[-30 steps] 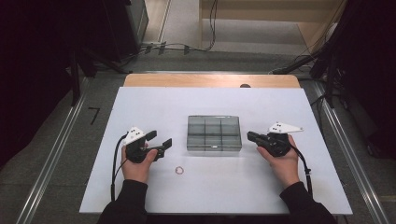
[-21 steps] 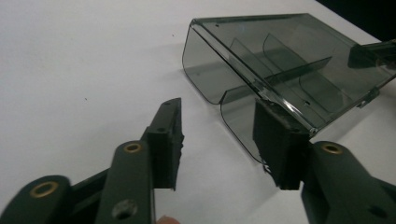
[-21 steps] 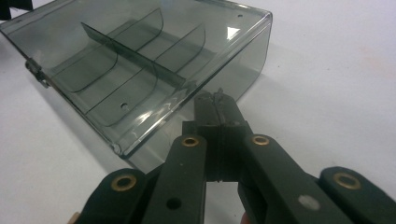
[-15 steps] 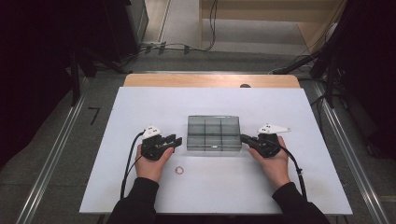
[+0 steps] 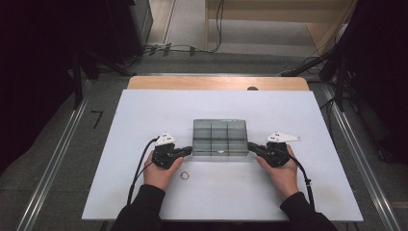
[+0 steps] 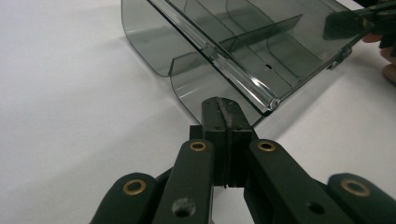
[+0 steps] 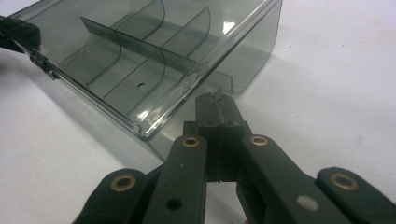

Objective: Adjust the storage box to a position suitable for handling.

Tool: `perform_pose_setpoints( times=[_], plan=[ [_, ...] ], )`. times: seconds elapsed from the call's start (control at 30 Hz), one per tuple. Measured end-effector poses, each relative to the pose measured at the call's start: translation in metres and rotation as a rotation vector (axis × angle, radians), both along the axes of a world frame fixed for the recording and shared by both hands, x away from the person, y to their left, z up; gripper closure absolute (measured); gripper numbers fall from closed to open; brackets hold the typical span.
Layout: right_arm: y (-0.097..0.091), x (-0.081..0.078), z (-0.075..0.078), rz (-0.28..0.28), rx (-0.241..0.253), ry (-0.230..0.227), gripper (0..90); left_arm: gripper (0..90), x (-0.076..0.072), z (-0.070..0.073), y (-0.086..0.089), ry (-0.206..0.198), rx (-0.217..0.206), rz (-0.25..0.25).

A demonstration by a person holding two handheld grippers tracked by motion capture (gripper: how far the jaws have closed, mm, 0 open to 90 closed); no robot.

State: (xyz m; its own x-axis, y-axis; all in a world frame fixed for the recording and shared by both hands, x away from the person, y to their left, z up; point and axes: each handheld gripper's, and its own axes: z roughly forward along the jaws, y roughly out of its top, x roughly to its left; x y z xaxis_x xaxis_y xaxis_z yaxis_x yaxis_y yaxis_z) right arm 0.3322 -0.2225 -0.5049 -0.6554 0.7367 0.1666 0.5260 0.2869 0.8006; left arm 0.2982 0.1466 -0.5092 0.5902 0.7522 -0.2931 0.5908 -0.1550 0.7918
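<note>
A smoky clear box (image 5: 220, 138) with dividers sits in the middle of the white table (image 5: 144, 110). My left gripper (image 5: 188, 150) lies level at its left side. Its jaws have just been closing and now stand shut, tips (image 6: 223, 105) against the box's (image 6: 243, 42) lower side wall, with nothing visible between them. My right gripper (image 5: 251, 146) mirrors it at the right side, shut, tips (image 7: 215, 100) at the wall of the box (image 7: 140, 56). Each gripper view shows the other gripper's dark tip at the far end of the box.
A small ring (image 5: 184, 175) lies on the table just in front of my left hand. A wooden strip (image 5: 216, 83) runs along the table's far edge. Cables trail from both grippers toward the person.
The left gripper slid right up to the box and its jaws closed. The right gripper shifted left to the box's other side.
</note>
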Motion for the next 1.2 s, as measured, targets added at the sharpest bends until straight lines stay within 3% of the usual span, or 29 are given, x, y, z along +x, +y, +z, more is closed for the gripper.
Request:
perform_pose_setpoints(
  times=[0.4, 0.6, 0.73, 0.83, 0.9, 1.03, 1.2],
  plan=[
    [-0.004, -0.009, 0.000, -0.004, 0.010, 0.010, 88.8, 89.6, -0.006, 0.001, -0.003, -0.001, 0.012, -0.028],
    [-0.005, -0.011, 0.001, 0.007, 0.002, 0.004, 88.8, 89.5, -0.003, 0.000, -0.002, 0.010, -0.003, -0.018],
    [-0.003, -0.004, 0.003, -0.001, -0.009, 0.012, 88.6, 89.1, 0.005, 0.000, -0.003, 0.032, -0.014, 0.072],
    [0.001, 0.011, 0.002, -0.022, -0.026, 0.030, 88.5, 84.0, 0.013, 0.001, -0.004, 0.036, -0.019, 0.100],
    [0.002, 0.017, 0.001, -0.032, -0.019, 0.029, 88.5, 83.3, 0.019, 0.000, -0.005, 0.060, 0.000, 0.105],
    [0.007, 0.028, -0.002, -0.053, -0.045, 0.056, 88.6, 88.9, 0.020, 0.000, -0.012, 0.055, 0.026, 0.110],
    [0.007, 0.024, -0.002, -0.051, -0.042, 0.065, 88.7, 89.5, 0.020, -0.002, -0.009, 0.077, -0.011, 0.101]
  ],
)
